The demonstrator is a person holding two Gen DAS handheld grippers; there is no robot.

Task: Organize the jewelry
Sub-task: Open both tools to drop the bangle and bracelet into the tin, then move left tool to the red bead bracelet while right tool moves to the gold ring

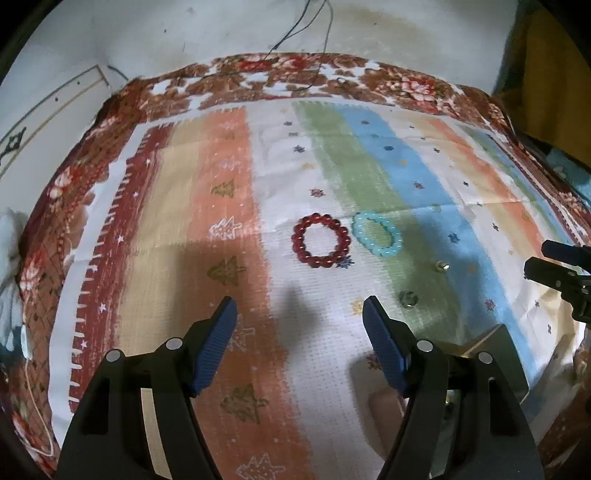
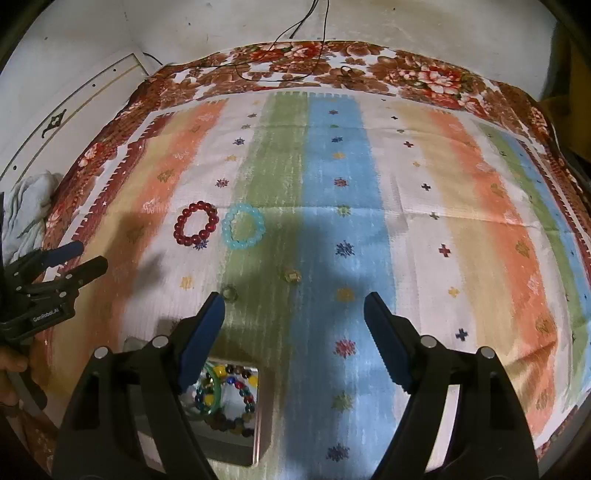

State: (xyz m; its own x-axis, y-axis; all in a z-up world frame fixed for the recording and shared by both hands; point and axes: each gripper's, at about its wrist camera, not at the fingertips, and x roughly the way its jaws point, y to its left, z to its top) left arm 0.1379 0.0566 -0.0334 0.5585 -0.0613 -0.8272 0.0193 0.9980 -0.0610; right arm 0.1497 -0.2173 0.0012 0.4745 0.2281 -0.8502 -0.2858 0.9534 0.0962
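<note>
Straight ahead of the left gripper [image 1: 297, 308], nearer than the right gripper [image 2: 293, 302], lay the red bracelet [image 1: 320, 240]. Both jaws gaped, holding nothing.

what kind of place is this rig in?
Probably a home, not a lab: a table against a stained white wall, covered with a floral cloth and a striped mat. Beaded bracelets, red and blue, lie out, with more in a tin.

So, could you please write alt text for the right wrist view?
The open right gripper hovers over a striped cloth, above a box of mixed bead bracelets. Farther off lie a red bead bracelet and a light blue one; the left gripper shows at the left edge.
</note>
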